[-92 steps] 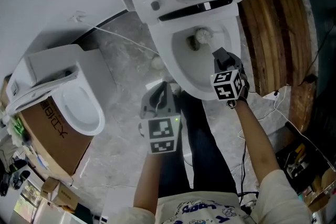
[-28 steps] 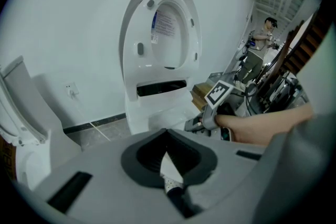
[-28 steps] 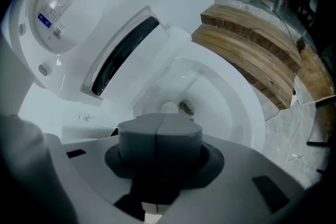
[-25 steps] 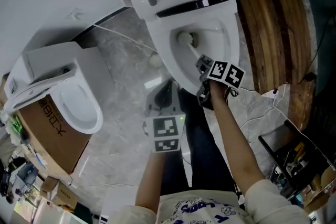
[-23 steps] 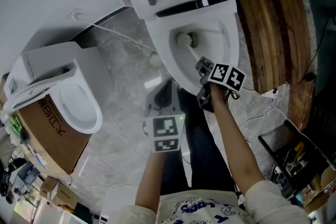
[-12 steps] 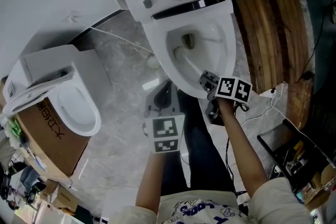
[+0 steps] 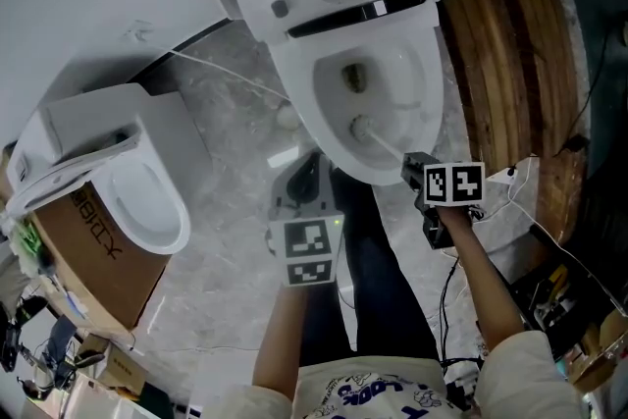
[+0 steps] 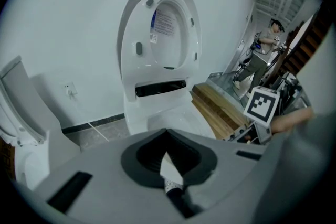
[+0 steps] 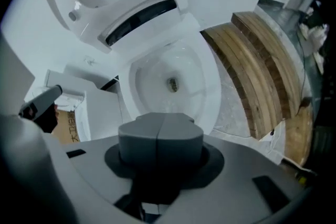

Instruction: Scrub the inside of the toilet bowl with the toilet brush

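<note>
The white toilet (image 7: 294,93) stands lid up, its bowl (image 9: 212,86) open below me, also low in the left gripper view (image 8: 173,118). The toilet brush head (image 7: 361,125) rests on the bowl's near inner wall, below the drain hole (image 7: 353,77). Its pale handle runs down-right into my right gripper (image 7: 412,162), which is shut on it just outside the near rim. In the right gripper view the jaws (image 9: 160,134) meet and hide the brush. My left gripper (image 7: 306,167) hovers open over the floor in front of the toilet, nothing in it (image 8: 168,157).
A second toilet (image 7: 137,201) sits on a cardboard box (image 7: 98,245) at the left. Curved wooden boards (image 7: 510,64) lie right of the bowl. Cables (image 7: 510,177) trail on the grey floor at the right. A person (image 8: 265,52) stands far off.
My right gripper pulled back and to the right, dragging the brush head from beside the drain to the bowl's near wall. The left gripper stayed put.
</note>
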Motion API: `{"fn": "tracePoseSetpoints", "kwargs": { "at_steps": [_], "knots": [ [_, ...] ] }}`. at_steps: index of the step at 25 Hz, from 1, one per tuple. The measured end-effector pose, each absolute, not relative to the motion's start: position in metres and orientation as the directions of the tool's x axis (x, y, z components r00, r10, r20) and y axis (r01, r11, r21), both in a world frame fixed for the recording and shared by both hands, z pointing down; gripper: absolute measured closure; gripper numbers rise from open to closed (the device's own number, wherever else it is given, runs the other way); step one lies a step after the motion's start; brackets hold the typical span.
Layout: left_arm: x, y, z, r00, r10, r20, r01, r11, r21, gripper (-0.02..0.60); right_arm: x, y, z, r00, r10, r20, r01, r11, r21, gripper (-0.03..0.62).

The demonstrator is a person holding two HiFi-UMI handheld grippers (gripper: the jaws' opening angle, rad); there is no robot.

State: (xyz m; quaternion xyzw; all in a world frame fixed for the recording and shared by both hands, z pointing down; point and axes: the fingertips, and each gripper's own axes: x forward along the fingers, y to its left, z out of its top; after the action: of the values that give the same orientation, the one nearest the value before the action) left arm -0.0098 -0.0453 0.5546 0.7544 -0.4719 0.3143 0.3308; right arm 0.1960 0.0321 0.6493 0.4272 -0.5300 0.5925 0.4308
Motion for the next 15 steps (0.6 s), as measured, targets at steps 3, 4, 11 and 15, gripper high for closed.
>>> {"fn": "tracePoseSetpoints", "kwargs": {
  "at_steps": [3,4,11,15],
  "knots": [
    [-0.011,-0.047,0.554,0.354,-0.505,0.787,-0.921,-0.334,0.200,0.580,0.206,0.028,0.649,-0.203,0.081,0.976,-0.977,0.053,-0.208,0.430],
    [-0.011,-0.047,0.554,0.355,-0.505,0.787,-0.921,-0.336,0.200,0.579,0.208,0.025,0.649,-0.176,0.081,0.981,-0.977,0.104,-0.184,0.430],
    [-0.011,-0.048,0.556,0.351,-0.504,0.789,-0.922,-0.333,0.198,0.579,0.204,0.000,0.661,0.000,-0.024,1.000,-0.864,0.503,0.012,0.430],
    [-0.013,-0.047,0.556,0.347,-0.504,0.791,-0.923,-0.333,0.193,0.579,0.205,-0.013,0.666,0.035,-0.094,0.995,-0.789,0.608,0.085,0.430]
  ]
}}
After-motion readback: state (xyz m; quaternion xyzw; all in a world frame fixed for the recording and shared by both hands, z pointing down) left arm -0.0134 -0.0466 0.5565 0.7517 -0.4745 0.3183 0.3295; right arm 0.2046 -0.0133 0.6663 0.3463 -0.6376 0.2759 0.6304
